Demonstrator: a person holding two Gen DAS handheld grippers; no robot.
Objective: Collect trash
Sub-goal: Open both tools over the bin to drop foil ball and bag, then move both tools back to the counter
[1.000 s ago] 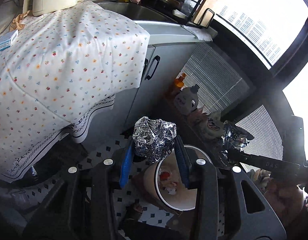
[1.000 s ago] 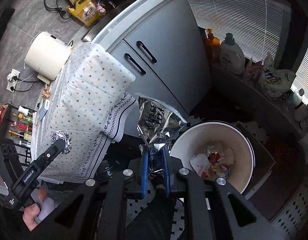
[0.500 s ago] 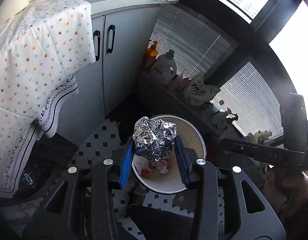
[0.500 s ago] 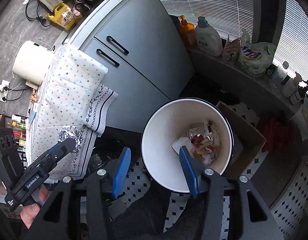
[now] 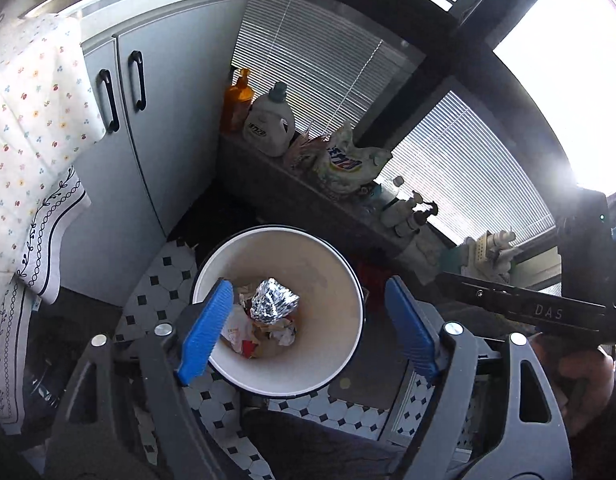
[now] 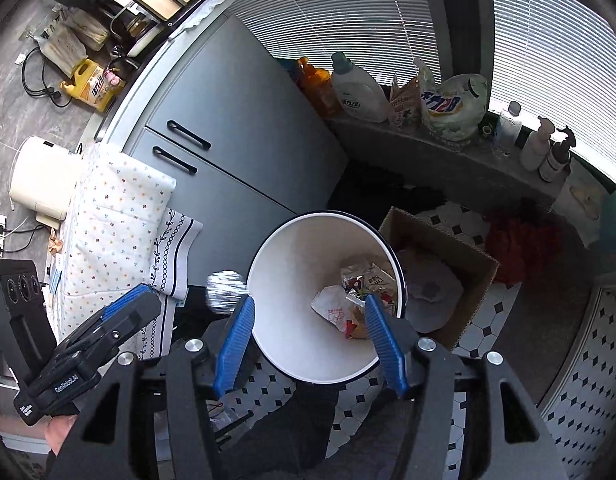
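A white trash bin (image 5: 340,276) stands on the tiled floor, with crumpled wrappers at its bottom. My left gripper (image 5: 308,330) hovers above it, jaws opening, nothing between the blue pads. A crumpled foil ball (image 5: 273,305) shows loose below them, over the trash. From the right wrist it is a blur (image 6: 225,291) in the air at the bin's (image 6: 291,280) left rim, just past my left gripper (image 6: 123,320). My right gripper (image 6: 310,344) is also above the bin, jaws opening and empty. A silver wrapper (image 6: 360,276) lies inside.
An open cardboard box (image 6: 440,280) sits right of the bin. Grey cabinet doors (image 5: 159,152) and a flowered tablecloth (image 5: 27,120) stand to the left. A ledge behind holds detergent bottles (image 5: 267,124) and bags. A red cloth (image 6: 520,240) lies on the floor.
Both grippers swung over the bin. The right one opened and dropped its silver wrapper in. The left one then opened wide and the foil ball left its pads.
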